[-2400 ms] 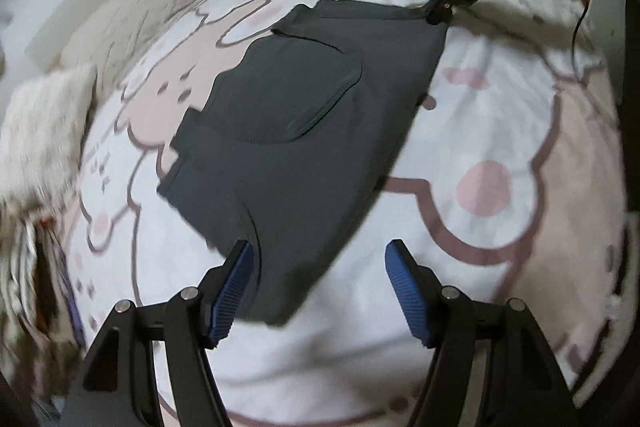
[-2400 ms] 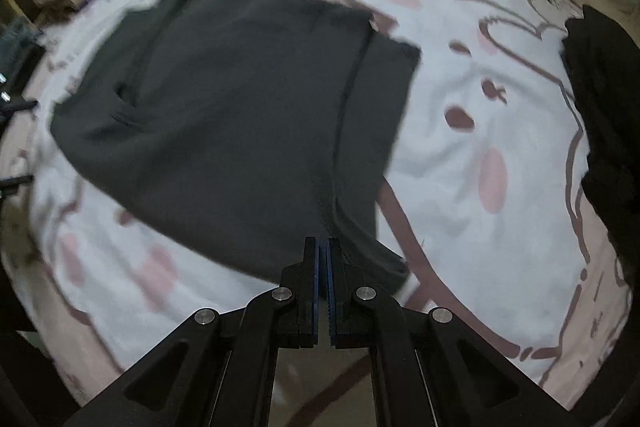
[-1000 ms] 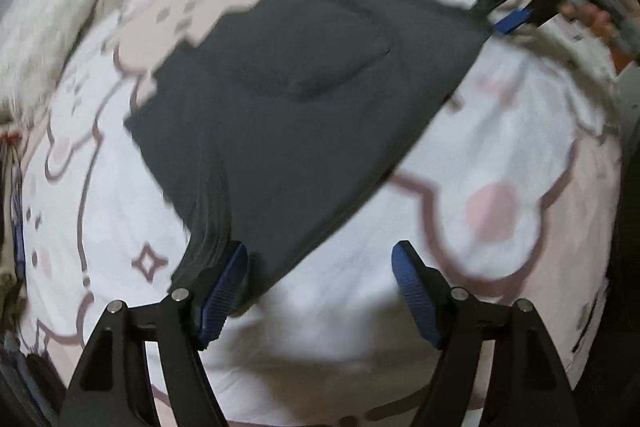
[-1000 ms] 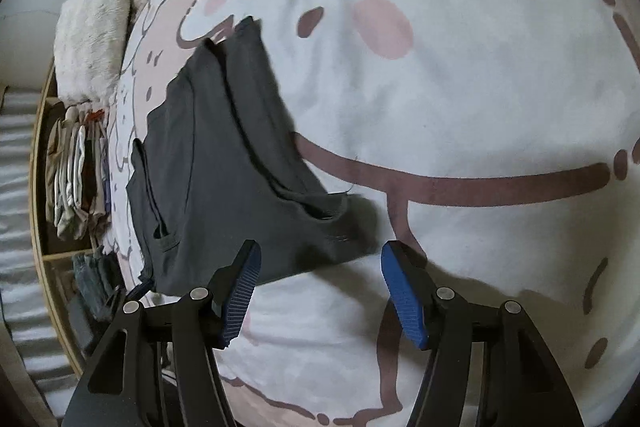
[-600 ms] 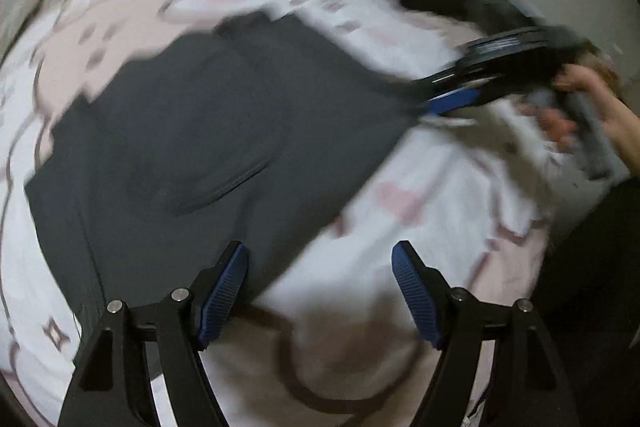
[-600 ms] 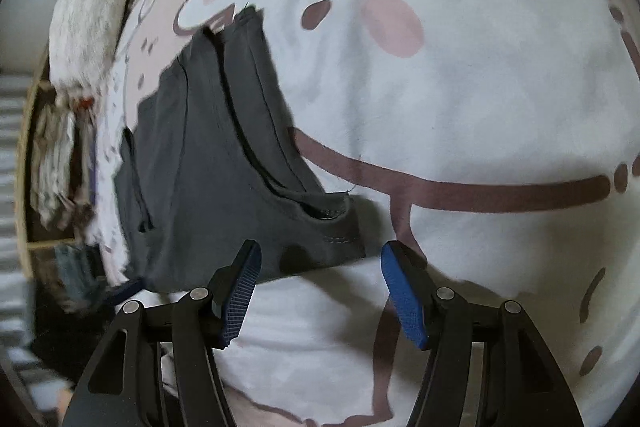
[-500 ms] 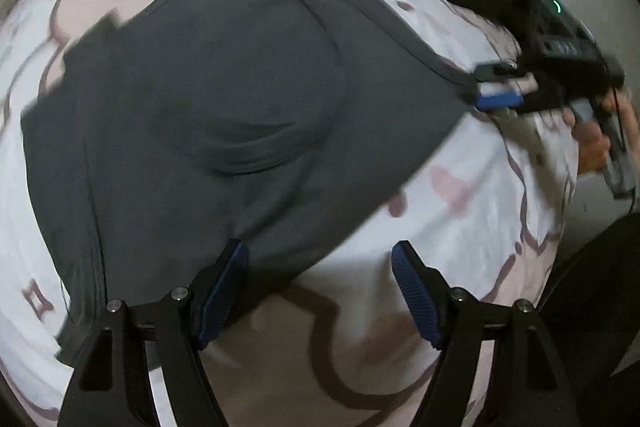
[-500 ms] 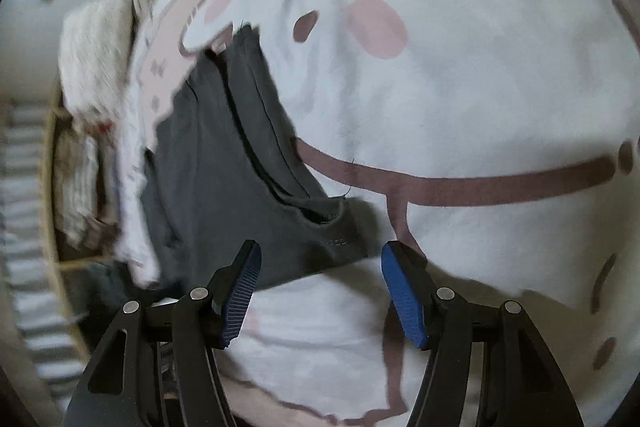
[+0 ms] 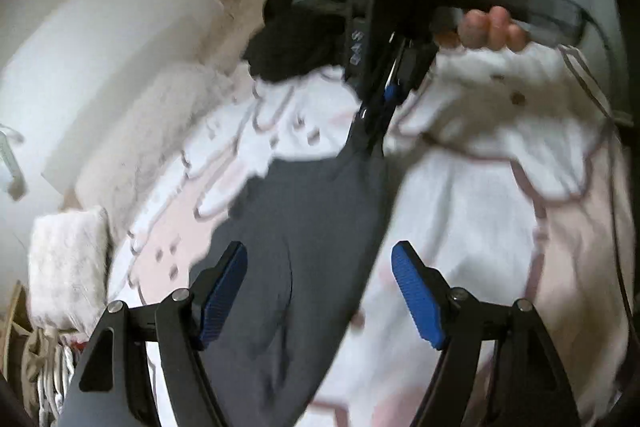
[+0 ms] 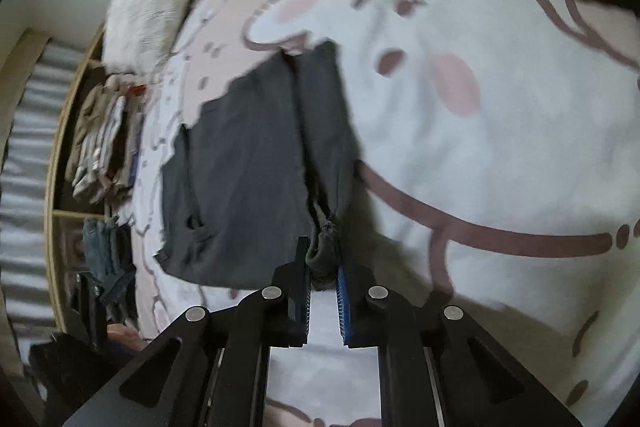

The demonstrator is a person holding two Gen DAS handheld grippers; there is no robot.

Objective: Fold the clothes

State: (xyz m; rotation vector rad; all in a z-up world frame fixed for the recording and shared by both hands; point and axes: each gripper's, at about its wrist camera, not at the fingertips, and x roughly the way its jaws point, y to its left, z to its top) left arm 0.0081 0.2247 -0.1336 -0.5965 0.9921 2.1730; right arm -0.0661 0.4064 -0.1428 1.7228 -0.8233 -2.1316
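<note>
Fingers of the right gripper [image 10: 323,291] are closing on a bunched corner of the dark grey clothes [image 10: 248,163], and the cloth sits between the blue pads [image 10: 343,291]. Only a small bit of cloth is pinched, so I think it could slip out if the hand pulls fast. Fingers of the left gripper [image 9: 320,291] stand wide apart and are closing a little, with nothing pressed between them; the grey cloth hangs just past them. I think the left fingers could miss the cloth edge, because the picture there is blurry and the cloth is pulled up in a long, tilted strip.

Most of the grey clothes lie on the bed [image 10: 500,155], toward its left side, with one corner lifted off it. To the right of the clothes the bed has lots of free white and pink blanket, so there is room to lay a fold there. On the left the bed edge is near, and beyond it stands a shelf [image 10: 60,163] with stacked things. A fluffy pillow [image 10: 144,11] sits at the far left corner. A black pile [image 9: 292,39] lies at the far edge, so a big swing that way could bump it.
</note>
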